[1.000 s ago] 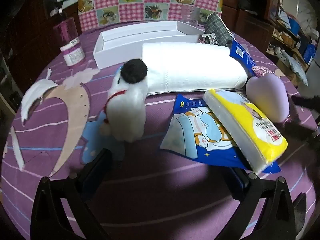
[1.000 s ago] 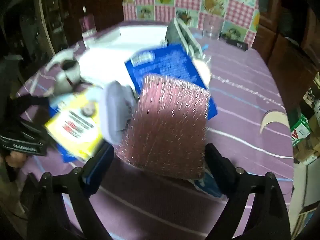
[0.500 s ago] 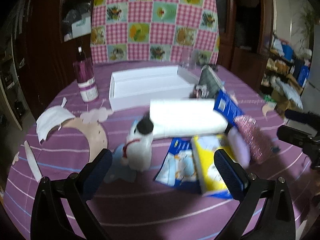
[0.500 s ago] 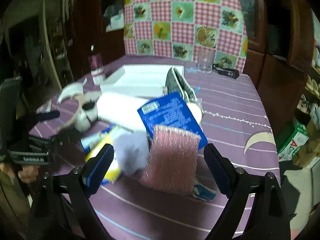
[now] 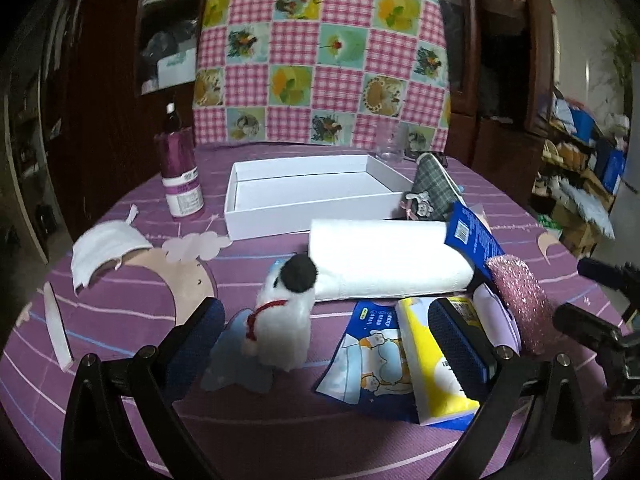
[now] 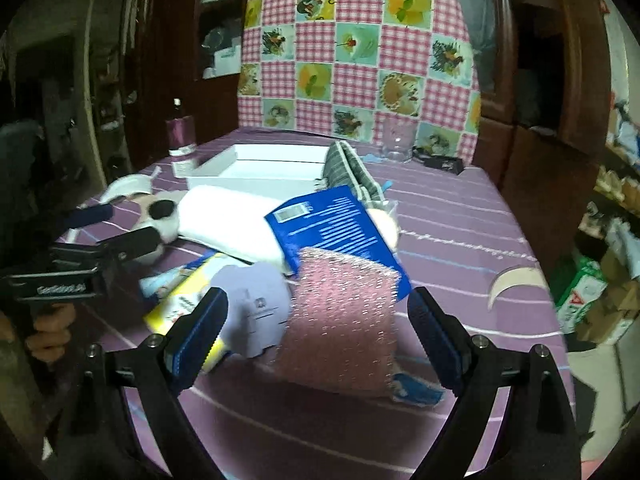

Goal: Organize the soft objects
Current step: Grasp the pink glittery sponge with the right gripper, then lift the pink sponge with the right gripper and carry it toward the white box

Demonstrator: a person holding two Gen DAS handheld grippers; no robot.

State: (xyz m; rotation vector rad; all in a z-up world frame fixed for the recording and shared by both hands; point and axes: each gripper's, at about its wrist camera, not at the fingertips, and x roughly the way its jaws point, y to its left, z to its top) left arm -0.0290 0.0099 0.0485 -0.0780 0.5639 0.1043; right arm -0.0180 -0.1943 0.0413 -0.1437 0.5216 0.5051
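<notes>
A white plush dog [image 5: 284, 320] with a black pom-pom stands on the purple table, between the fingers of my open, empty left gripper [image 5: 332, 344]. A yellow tissue pack [image 5: 436, 364] lies on a blue packet to its right. A white paper roll [image 5: 384, 258] lies behind. A pink glittery sponge [image 6: 344, 320] and a lilac soft pad [image 6: 252, 304] lie between the fingers of my open, empty right gripper [image 6: 320, 332]. An open white box [image 5: 312, 196] stands at the back.
A purple bottle [image 5: 180, 176] stands at the back left. A grey plaid slipper [image 5: 434, 184] and a blue packet [image 6: 336, 228] lie by the box. A white mask [image 5: 104, 248] and paper cutouts lie on the left. A glass [image 6: 396, 140] stands at the far edge.
Both grippers have pulled back and risen from the pile over the last second. The objects on the table have not moved.
</notes>
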